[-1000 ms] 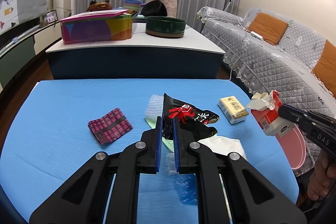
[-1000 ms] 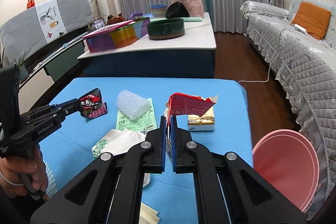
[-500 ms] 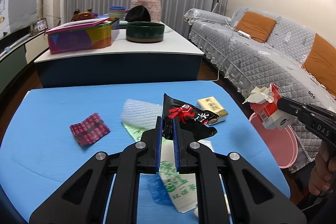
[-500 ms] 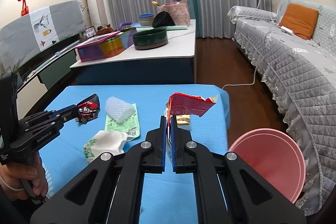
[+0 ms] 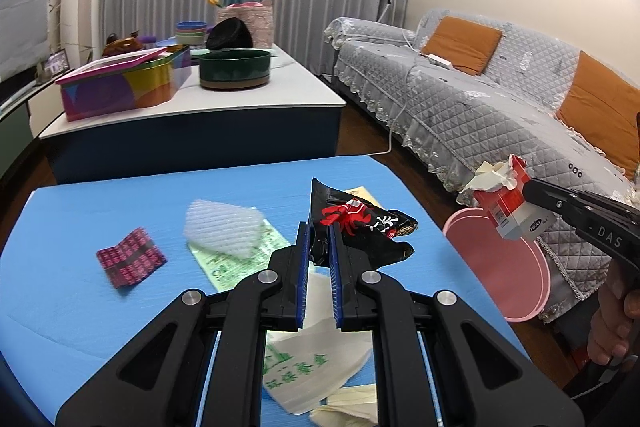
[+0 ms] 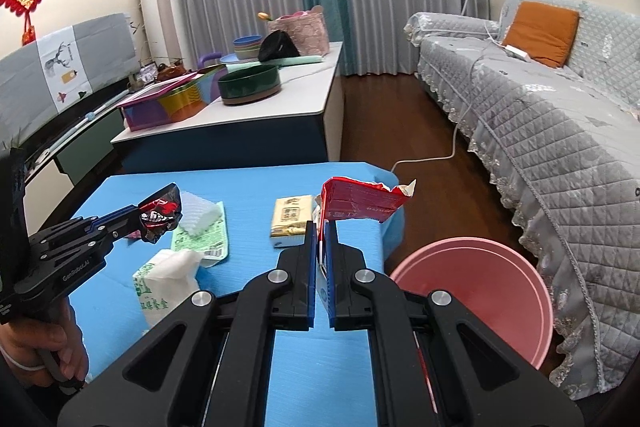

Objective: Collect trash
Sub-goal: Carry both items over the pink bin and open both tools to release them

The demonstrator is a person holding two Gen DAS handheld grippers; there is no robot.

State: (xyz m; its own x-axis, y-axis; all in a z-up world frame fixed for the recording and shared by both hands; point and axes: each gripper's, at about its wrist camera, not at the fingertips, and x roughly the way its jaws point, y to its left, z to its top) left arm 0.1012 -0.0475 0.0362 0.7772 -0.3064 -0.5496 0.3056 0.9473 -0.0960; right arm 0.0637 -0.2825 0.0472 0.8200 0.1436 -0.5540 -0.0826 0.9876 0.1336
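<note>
Both hands have swung toward the sofa side since a second ago. Left gripper (image 5: 319, 247) is clamped on a crinkly black snack wrapper with a red crab print (image 5: 360, 227); right gripper (image 6: 321, 241) pinches a torn red cigarette carton (image 6: 360, 205). Both are feather-light and floppy, pinched by an edge over the blue table (image 5: 60, 275), near the pink plastic bin (image 6: 480, 291).

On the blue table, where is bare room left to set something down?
Free: the blue table left of the pink patterned wrapper, and its far strip behind the foam net. Crowded: the middle, around the green leaflet and tissue pack.
</note>
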